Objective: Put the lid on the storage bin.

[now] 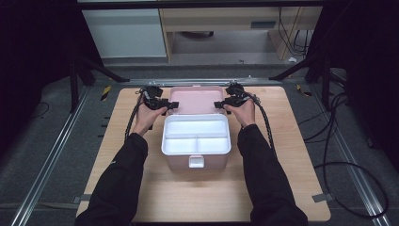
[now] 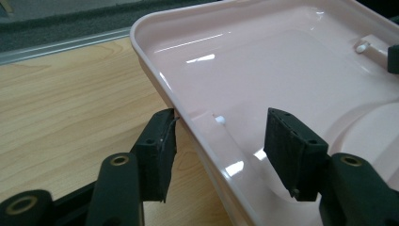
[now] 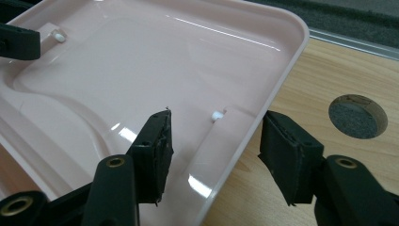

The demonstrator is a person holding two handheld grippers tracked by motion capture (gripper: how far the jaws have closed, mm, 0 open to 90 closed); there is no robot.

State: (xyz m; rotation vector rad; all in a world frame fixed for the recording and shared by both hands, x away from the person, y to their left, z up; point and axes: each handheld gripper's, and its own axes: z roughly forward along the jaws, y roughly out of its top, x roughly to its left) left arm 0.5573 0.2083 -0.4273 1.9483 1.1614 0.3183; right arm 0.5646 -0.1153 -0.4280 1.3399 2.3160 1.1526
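We work on one pink storage box (image 1: 195, 157) that sits near the middle of the table (image 1: 282, 183), a little toward the far edge, with its lid (image 1: 196, 100) swung open behind it and leaning back toward that far edge. Inside the box lies one white tray (image 1: 196, 134) with three compartments, one long one at the back and two smaller ones in front, all bare as far as we can see. One white latch (image 1: 196, 161) hangs on the box's near wall.

Our left gripper (image 1: 165, 105) straddles the lid's left rim: in the left gripper view its jaws stand spread, one pad (image 2: 157, 150) outside just at the rim, the other (image 2: 291, 148) over the glossy inner face of the lid (image 2: 282, 70), not pressing. Our right gripper (image 1: 221, 104) mirrors it on the lid's right rim (image 3: 277, 94), its jaws likewise spread, one inside and one over the bare wood, the rim between them and untouched.

We judge the step to be taking hold of the lid at both sides to swing it. To do it well we should close both pairs of jaws on the rim at matching heights, squarely and not at the rounded corners, then move both hands together so the lid does not twist on its hinge.

Two grippers, two hands in dark sleeves, one round hole (image 3: 357, 117) in the table beside the lid.
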